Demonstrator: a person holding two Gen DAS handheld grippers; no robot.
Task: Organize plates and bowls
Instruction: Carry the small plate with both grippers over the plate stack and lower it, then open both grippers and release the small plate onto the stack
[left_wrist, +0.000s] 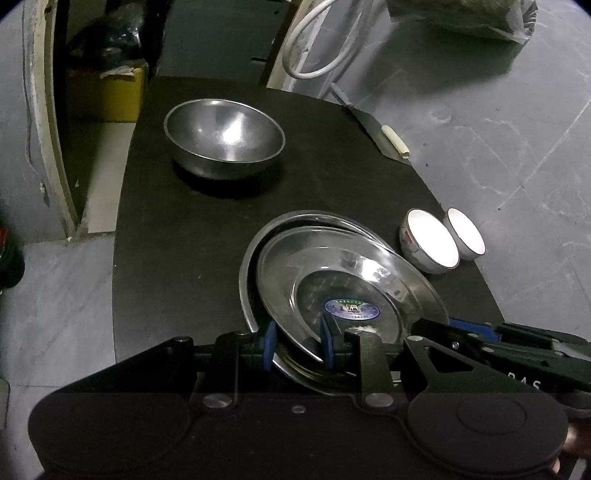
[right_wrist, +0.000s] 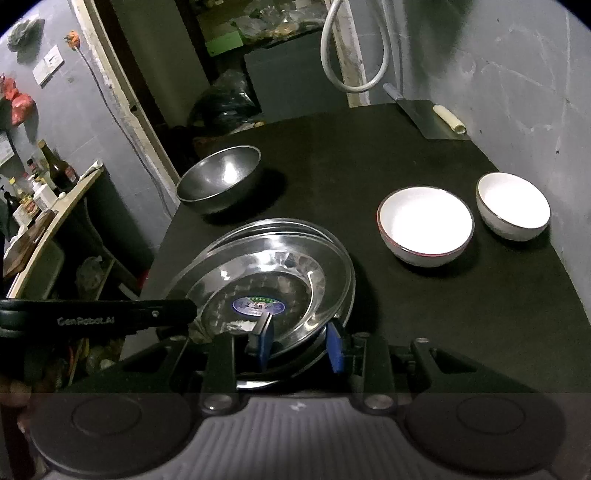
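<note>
So both grippers are on the same plate right now. The left gripper (left_wrist: 297, 341) has its blue pads pinched over the near rim of the top steel plate (left_wrist: 347, 280), jaws only a little way apart with the rim between them. The right gripper (right_wrist: 299, 341) is doing the same thing on its side of that rim, also nearly closed down on the metal.

That plate sits tilted, its near edge raised, on top of a second plate (left_wrist: 246, 280) lying just underneath and poking out to the left. So I'd say the plates are basically stacked, just not settled flat yet.

Further out from the grippers, the bowls look untouched. Two white bowls (right_wrist: 424, 225) sit side by side off to the right, close together but each on its own, not nested. The big steel bowl (left_wrist: 223, 142) is straight ahead and a bit left, well apart from everything.

My guess: plate stack nearly done, bowls still all to do. Beyond those there's a cleaver (right_wrist: 430, 120) at the far edge of the black table (left_wrist: 166, 258).
</note>
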